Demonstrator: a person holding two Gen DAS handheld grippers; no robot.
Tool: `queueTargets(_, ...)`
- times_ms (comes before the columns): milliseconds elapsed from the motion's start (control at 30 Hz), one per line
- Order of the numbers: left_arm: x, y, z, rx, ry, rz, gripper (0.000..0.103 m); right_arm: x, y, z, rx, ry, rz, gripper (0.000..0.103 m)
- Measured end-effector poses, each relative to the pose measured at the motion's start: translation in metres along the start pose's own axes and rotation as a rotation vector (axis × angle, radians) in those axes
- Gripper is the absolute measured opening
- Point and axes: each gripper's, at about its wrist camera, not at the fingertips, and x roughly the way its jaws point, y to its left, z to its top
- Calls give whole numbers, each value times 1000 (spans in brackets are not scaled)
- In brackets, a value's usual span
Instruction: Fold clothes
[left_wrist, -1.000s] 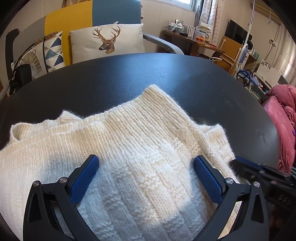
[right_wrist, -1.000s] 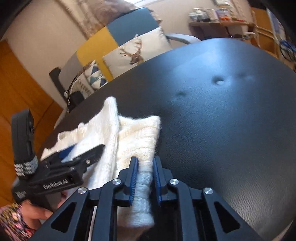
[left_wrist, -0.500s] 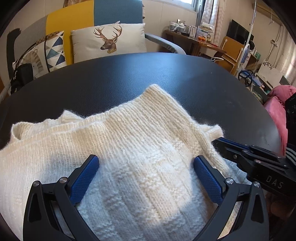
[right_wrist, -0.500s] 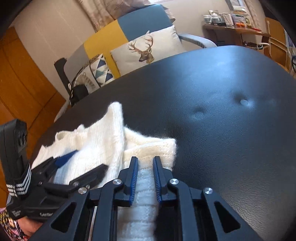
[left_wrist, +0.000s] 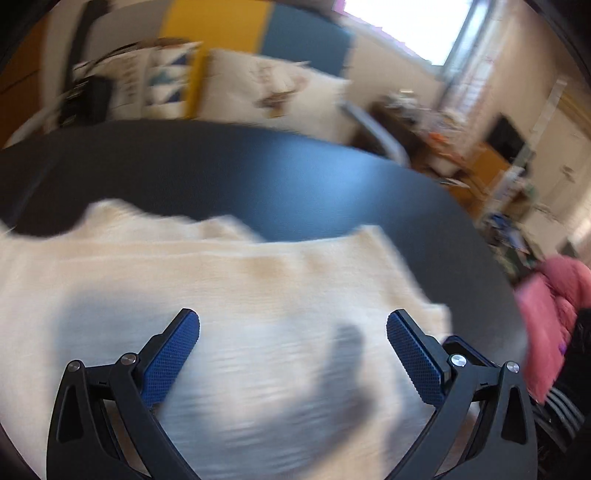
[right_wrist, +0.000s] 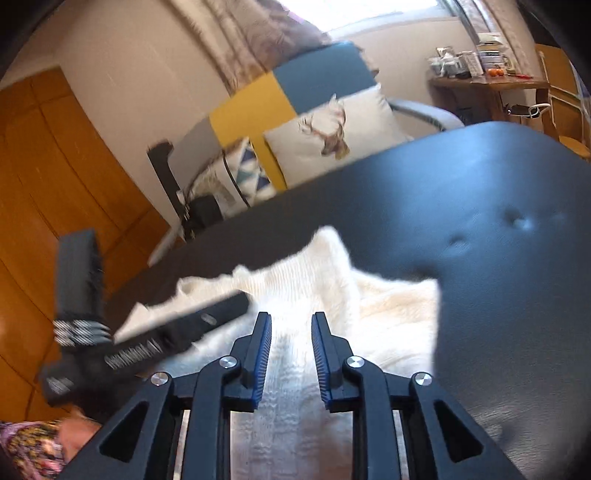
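A cream knitted sweater (left_wrist: 229, 291) lies partly folded on the black table (left_wrist: 258, 177). My left gripper (left_wrist: 293, 325) is wide open just above the sweater's middle, holding nothing. In the right wrist view the sweater (right_wrist: 384, 306) lies under my right gripper (right_wrist: 291, 325), whose jaws stand a little apart over the knit with cloth showing between them, not clamped. The left gripper (right_wrist: 221, 314) shows there at the left, over the sweater. The left wrist view is blurred by motion.
A sofa with a deer cushion (right_wrist: 336, 136) stands behind the table. A pink garment pile (left_wrist: 554, 314) lies off the table's right edge. A cluttered desk (right_wrist: 487, 81) stands at the back right. The table's right half (right_wrist: 517, 295) is bare black padding.
My right gripper has opened slightly and let go of the sweater edge it held. The left gripper has swung, blurring its view. The sweater's right edge now lies flatter.
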Motion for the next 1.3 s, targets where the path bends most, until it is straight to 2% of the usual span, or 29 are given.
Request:
queueTargets(67,-9,20,1,-21,-17,45,103,11,9,2,-38,21,-35,22)
queueTargets(200,-31,49,-5,37,-83,226,103,40,22,-1,-149,86,-187,27)
queueTargets(300,-36,71,-12,86,-89,354,103,50,32,-8,-259,56,-239,27)
queueTargets(367,-34,88,-16,110,-78,428,103,52,32,-10,-268,50,-251,27)
queueTargets(467,-41,105,-21,107,-86,379,103,52,29,-12,-261,41,-244,27)
queueTargets(600,-56,110,-21,151,-103,460,103,53,26,-11,-248,45,-230,28)
queueTargets(733,-82,127,-24,207,-172,577,103,53,30,-9,-269,55,-242,28)
queueTargets(767,-83,134,-27,211,-168,582,103,53,31,-9,-273,59,-247,28)
queueTargets(800,-83,142,-31,212,-159,582,103,54,34,-7,-280,70,-263,28)
queueTargets(867,-86,157,-38,155,-166,498,103,51,48,-2,-297,90,-320,28)
queueTargets(900,-89,165,-39,99,-173,447,103,45,59,2,-294,61,-312,28)
queueTargets(967,-90,178,-36,15,-152,373,103,35,88,8,-283,9,-154,29)
queueTargets(1033,-91,183,-35,-15,-142,336,103,38,123,13,-316,32,-5,29)
queueTargets(1100,-96,186,-35,-32,-142,311,103,55,172,13,-397,101,110,29)
queueTargets(1200,-117,192,-43,-58,-179,306,103,90,231,3,-480,204,169,29)
queueTargets(1300,-143,210,-59,-97,-220,351,103,119,260,-6,-446,275,200,29)
